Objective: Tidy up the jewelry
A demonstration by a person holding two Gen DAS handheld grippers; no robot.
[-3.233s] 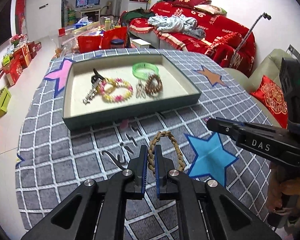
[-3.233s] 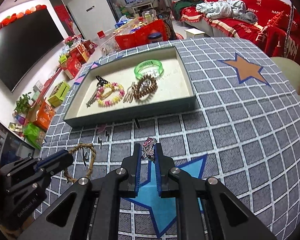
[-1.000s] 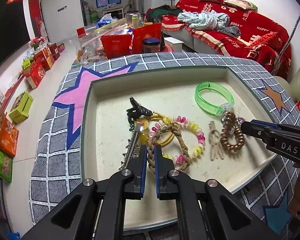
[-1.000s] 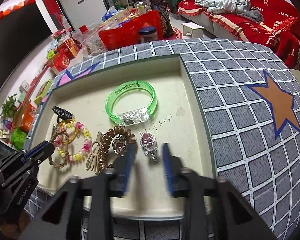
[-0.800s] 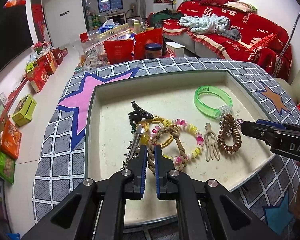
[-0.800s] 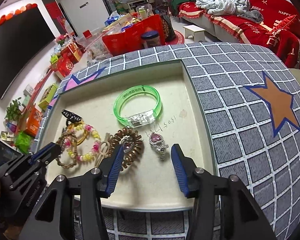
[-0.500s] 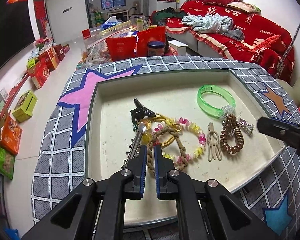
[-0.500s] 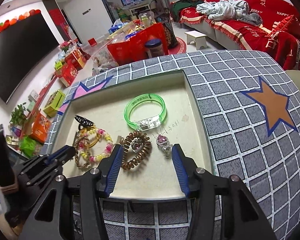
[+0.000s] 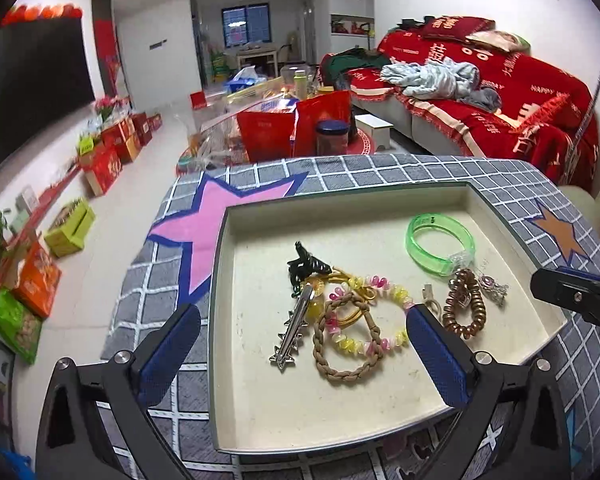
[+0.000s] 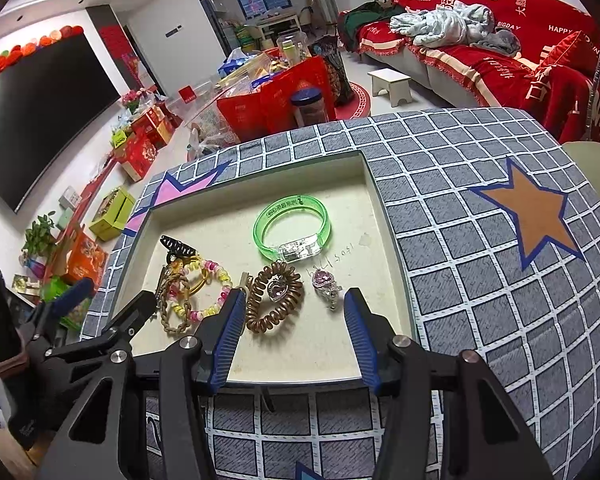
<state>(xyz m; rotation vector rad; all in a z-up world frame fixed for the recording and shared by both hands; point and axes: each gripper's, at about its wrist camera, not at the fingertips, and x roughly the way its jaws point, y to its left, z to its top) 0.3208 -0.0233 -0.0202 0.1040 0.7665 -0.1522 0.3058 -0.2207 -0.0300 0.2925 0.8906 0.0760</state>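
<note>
A cream-lined tray [image 9: 300, 408] holds the jewelry. My left gripper [image 9: 302, 314] hovers over its near left part and its jaws are opening wide. The brown braided bracelet [image 9: 342, 368] lies loose on the tray floor between the fingers, touched by neither pad and overlapping a pink-and-yellow bead bracelet [image 9: 384, 288]. My right gripper [image 10: 295, 296] stands open above the near rim of the tray [image 10: 300, 344] with nothing held. Just beyond its tips lie a pink gem pendant [image 10: 324, 280] and a brown coil hair tie [image 10: 260, 320]. A green bangle [image 10: 260, 236] lies farther back.
A black claw clip [image 9: 304, 266] and a silver hairpin [image 9: 294, 332] lie left of the bracelets. The tray sits on a grey grid cloth [image 10: 480, 280] with coloured stars. Small dark items [image 10: 268, 396] lie on the cloth before the tray. A red sofa [image 9: 500, 100] stands behind.
My left gripper's jaws have swung wide and let go of the braided bracelet, which now rests in the tray. My right gripper has lifted back a little from the pink pendant.
</note>
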